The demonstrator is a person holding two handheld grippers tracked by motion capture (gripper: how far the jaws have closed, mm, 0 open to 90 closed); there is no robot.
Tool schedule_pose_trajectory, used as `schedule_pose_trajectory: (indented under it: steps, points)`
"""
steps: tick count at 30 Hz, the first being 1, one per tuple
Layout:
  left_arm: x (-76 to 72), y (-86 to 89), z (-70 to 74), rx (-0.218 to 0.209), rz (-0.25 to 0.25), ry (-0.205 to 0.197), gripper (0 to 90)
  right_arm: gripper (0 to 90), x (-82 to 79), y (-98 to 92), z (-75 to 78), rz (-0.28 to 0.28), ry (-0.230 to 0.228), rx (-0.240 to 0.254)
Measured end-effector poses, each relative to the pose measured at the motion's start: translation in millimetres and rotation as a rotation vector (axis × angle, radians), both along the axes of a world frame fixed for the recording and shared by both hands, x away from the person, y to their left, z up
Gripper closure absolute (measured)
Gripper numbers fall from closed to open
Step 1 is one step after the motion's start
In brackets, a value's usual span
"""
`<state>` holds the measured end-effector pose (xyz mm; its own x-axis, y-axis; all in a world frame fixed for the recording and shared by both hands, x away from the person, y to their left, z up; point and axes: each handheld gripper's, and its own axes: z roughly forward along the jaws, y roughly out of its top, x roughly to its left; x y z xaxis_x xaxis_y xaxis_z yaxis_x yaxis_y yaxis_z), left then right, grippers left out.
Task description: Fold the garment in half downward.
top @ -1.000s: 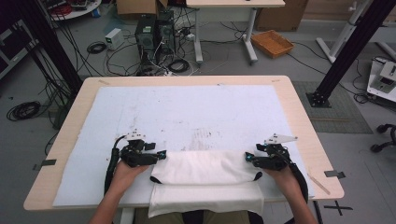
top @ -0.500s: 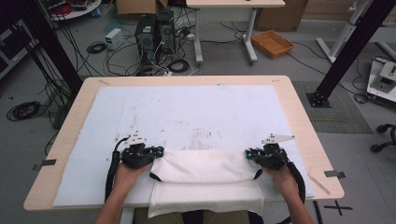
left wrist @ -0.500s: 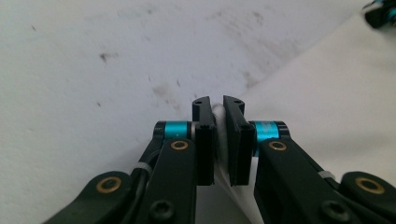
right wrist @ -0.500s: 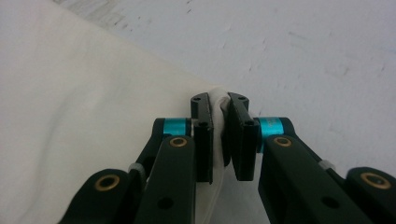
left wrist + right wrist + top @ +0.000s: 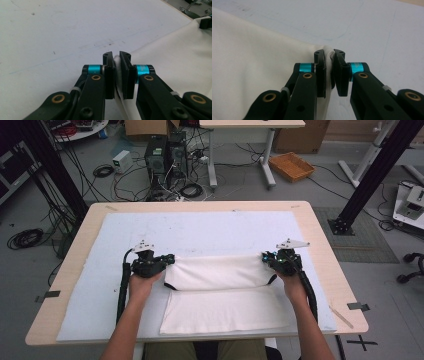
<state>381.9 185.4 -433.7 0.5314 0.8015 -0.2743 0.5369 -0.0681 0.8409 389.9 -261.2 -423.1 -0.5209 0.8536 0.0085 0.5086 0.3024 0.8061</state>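
A white cloth (image 5: 220, 292) lies on the near half of the table, its far part raised as a band between my two grippers. My left gripper (image 5: 169, 261) is shut on the cloth's far left corner; in the left gripper view the jaws (image 5: 117, 56) pinch a white fold, and the cloth (image 5: 175, 57) stretches off to the right. My right gripper (image 5: 265, 258) holds the far right corner. Its jaws (image 5: 329, 53) have just been closing and now press on the bunched cloth (image 5: 249, 50) between them. Both hands rest low behind the grippers.
A pale mat (image 5: 200, 230) covers the wooden table (image 5: 330, 270) and lies bare beyond the cloth. A strip of tape (image 5: 340, 316) sits near the table's right front corner. Computers and cables (image 5: 165, 160) and a basket (image 5: 291, 166) stand on the floor beyond.
Both grippers closed on the cloth's corners and moved away from the person, drawing the cloth's far edge further up the table.
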Motion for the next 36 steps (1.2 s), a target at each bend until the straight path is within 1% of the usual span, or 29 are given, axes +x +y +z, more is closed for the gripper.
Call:
schedule_pose_trajectory:
  steps: [3, 5, 6, 7, 8, 9, 10, 12, 13, 14, 15, 16, 17, 19, 22, 23, 24, 25, 26, 27, 28, 29, 30, 31, 32, 33, 34, 35, 36]
  points:
    - [4.7, -2.0, -2.4, 0.009, 0.007, 0.005, 83.2, 81.8, 5.3, 2.4, -4.5, -0.021, -0.006, -0.013]
    - [5.3, -4.2, -5.0, 0.02, 0.012, 0.0, 82.4, 81.1, 6.8, 4.1, -8.8, -0.036, 0.011, -0.011]
    - [5.3, -4.2, -5.0, 0.02, 0.012, 0.0, 79.7, 77.8, 7.4, 5.0, -10.7, -0.043, 0.017, -0.018]
    - [4.7, -4.5, -5.8, 0.007, 0.025, 0.023, 70.4, 70.0, 7.1, 5.7, -11.8, -0.057, 0.023, -0.02]
    - [3.3, -3.1, -5.0, -0.003, 0.029, 0.032, 59.9, 57.9, 6.4, 5.4, -12.0, -0.071, 0.029, -0.02]
    - [0.4, -1.1, -3.7, -0.002, 0.032, 0.027, 54.2, 48.1, 5.0, 4.2, -11.2, -0.091, 0.031, -0.018]
    - [-3.2, 1.2, -2.8, 0.003, 0.032, 0.016, 53.7, 42.8, 2.9, 1.4, -9.8, -0.104, 0.027, -0.008]
    - [-10.2, 6.1, -1.9, 0.012, 0.026, 0.016, 51.5, 39.1, -3.9, -6.3, -5.4, -0.123, 0.019, -0.008]
    - [-14.0, 8.4, -2.2, 0.008, 0.024, 0.017, 50.7, 38.0, -7.9, -11.2, -3.8, -0.127, 0.017, 0.011]
    - [-14.0, 8.4, -2.2, 0.008, 0.024, 0.017, 50.6, 37.9, -12.2, -16.1, -2.6, -0.124, 0.026, 0.05]
    - [-22.6, 12.4, -3.8, 0.003, 0.018, 0.017, 50.4, 37.9, -15.6, -19.8, -2.0, -0.116, 0.028, 0.074]
    - [-26.4, 13.6, -5.1, 0.004, 0.015, 0.016, 49.7, 38.2, -22.5, -23.7, -1.7, -0.105, 0.028, 0.095]
    - [-30.0, 14.6, -6.7, 0.002, 0.01, 0.019, 49.4, 40.5, -27.6, -26.0, -2.2, -0.089, 0.03, 0.099]
    - [-36.4, 14.5, -10.2, -0.007, -0.01, 0.033, 49.5, 46.9, -35.8, -29.1, -4.9, -0.051, 0.059, 0.1]
    - [-46.0, 11.3, -13.9, 0.002, -0.048, 0.042, 49.8, 52.6, -44.0, -31.2, -10.6, -0.019, 0.106, 0.11]
    - [-48.4, 10.2, -14.4, 0.007, -0.058, 0.044, 50.3, 53.3, -46.0, -30.8, -12.4, -0.007, 0.112, 0.106]
    - [-48.4, 10.2, -14.4, 0.007, -0.058, 0.044, 51.8, 53.3, -46.0, -30.8, -12.4, -0.007, 0.112, 0.106]
    - [-51.2, 7.7, -15.4, 0.019, -0.078, 0.053, 54.6, 56.3, -47.7, -28.4, -15.8, 0.011, 0.121, 0.068]
    - [-51.2, 7.7, -15.4, 0.019, -0.078, 0.053, 57.9, 56.3, -47.7, -28.4, -15.8, 0.011, 0.121, 0.068]
    - [-51.7, 6.3, -16.1, 0.029, -0.088, 0.061, 57.9, 58.2, -47.2, -27.2, -17.7, 0.015, 0.134, 0.06]
    - [-52.2, 2.0, -18.6, 0.061, -0.099, 0.076, 65.7, 64.3, -45.3, -25.9, -21.4, 0.025, 0.153, 0.053]
    - [-52.2, 2.0, -18.6, 0.061, -0.099, 0.076, 70.3, 64.3, -45.3, -25.9, -21.4, 0.025, 0.153, 0.053]
    - [-53.2, -0.8, -18.2, 0.089, -0.099, 0.065, 76.7, 76.3, -44.2, -25.5, -22.7, 0.026, 0.154, 0.053]
    - [-53.2, -0.8, -18.2, 0.089, -0.099, 0.065, 81.1, 76.3, -44.2, -25.5, -22.7, 0.026, 0.154, 0.053]
    - [-53.2, -0.8, -18.2, 0.089, -0.099, 0.065, 81.1, 76.3, -44.7, -25.2, -22.4, 0.027, 0.137, 0.032]
    - [-54.5, -0.8, -17.1, 0.092, -0.093, 0.051, 82.7, 84.2, -46.6, -25.1, -21.3, 0.029, 0.122, 0.023]
    - [-55.4, -0.2, -16.5, 0.092, -0.094, 0.046, 82.7, 84.2, -46.6, -25.1, -21.3, 0.029, 0.122, 0.023]
    - [-57.1, 0.7, -15.5, 0.076, -0.093, 0.037, 83.0, 84.8, -50.3, -25.3, -19.3, 0.036, 0.095, 0.017]
    - [-59.3, 2.3, -13.6, 0.06, -0.098, 0.026, 83.0, 84.9, -52.6, -25.7, -17.6, 0.043, 0.079, 0.018]
